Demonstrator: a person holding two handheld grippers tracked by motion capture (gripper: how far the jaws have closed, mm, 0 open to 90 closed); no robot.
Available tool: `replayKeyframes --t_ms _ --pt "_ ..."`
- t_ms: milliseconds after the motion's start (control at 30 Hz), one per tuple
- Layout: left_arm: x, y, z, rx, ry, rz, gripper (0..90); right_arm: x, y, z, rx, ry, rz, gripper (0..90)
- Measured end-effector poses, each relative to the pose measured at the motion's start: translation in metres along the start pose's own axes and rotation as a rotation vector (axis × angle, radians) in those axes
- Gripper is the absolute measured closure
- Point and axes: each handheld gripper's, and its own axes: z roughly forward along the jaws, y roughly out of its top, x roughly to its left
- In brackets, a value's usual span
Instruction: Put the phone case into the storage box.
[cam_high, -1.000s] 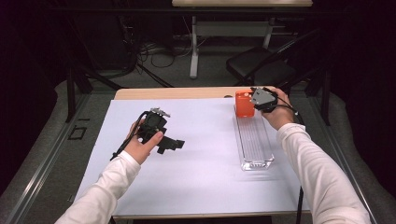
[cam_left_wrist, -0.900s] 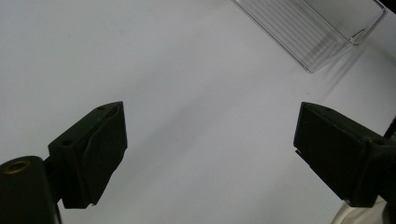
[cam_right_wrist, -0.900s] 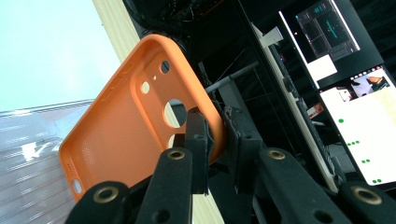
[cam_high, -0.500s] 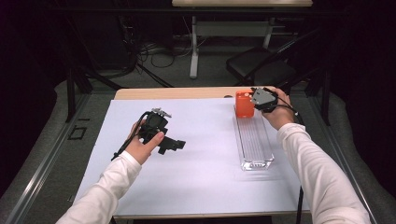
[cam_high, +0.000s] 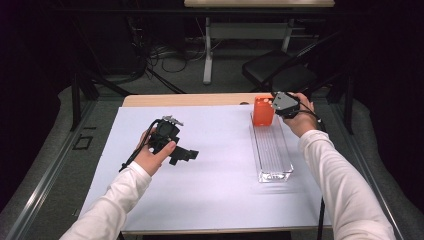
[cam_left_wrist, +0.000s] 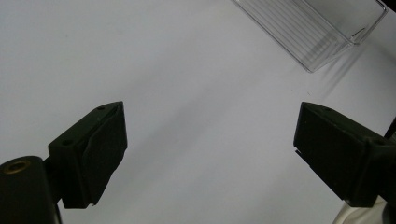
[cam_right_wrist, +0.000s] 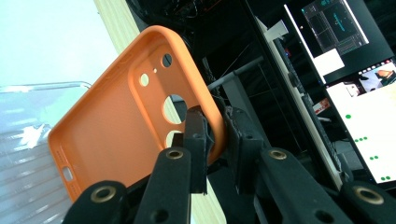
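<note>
The right gripper (cam_high: 272, 106) holds an orange phone case (cam_high: 262, 111) at the far end of a clear tray (cam_high: 272, 155), near the back edge of the worktop (cam_high: 220, 200). In the right gripper view its jaws are nearly closed, pinched on the edge of the case (cam_right_wrist: 135, 126) beside the camera cut-outs, one jaw inside the shell and one outside. The case stands tilted, its open inner side toward the camera, and its lower end seems to sit over or in the tray (cam_right_wrist: 28, 140), though the view is too close to tell whether they touch.

The tray is long and ribbed, and lies lengthwise on the right half of the white sheet that covers the worktop.

The left gripper (cam_high: 182, 155) hovers over the left half of the sheet, well apart from the tray. In the left gripper view its jaws stand wide apart with nothing between them, just bare white sheet below, and a corner of the tray (cam_left_wrist: 322, 32) shows at the top right.

Beyond the worktop's far edge are a dark floor, cables, a chair (cam_high: 280, 75) and, in the right gripper view, lit screens (cam_right_wrist: 350, 60).
</note>
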Motion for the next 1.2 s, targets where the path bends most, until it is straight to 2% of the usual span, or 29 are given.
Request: replayKeyframes --t_ms 400,767,1200 --pt "-0.0003 0.0005 0.0009 0.004 -0.002 0.001 9.8 -0.0014 -0.0034 0.0033 0.013 -0.016 0.004 75.8" --pt "-0.0009 0.0011 -0.0001 0.002 0.001 0.002 9.8 -0.0027 -0.0021 0.0012 0.027 -0.023 0.029 62.8" --pt "-0.0015 0.0013 0.0012 0.003 -0.001 0.007 9.8 -0.0003 -0.0023 0.0009 0.048 0.005 0.054 50.8"
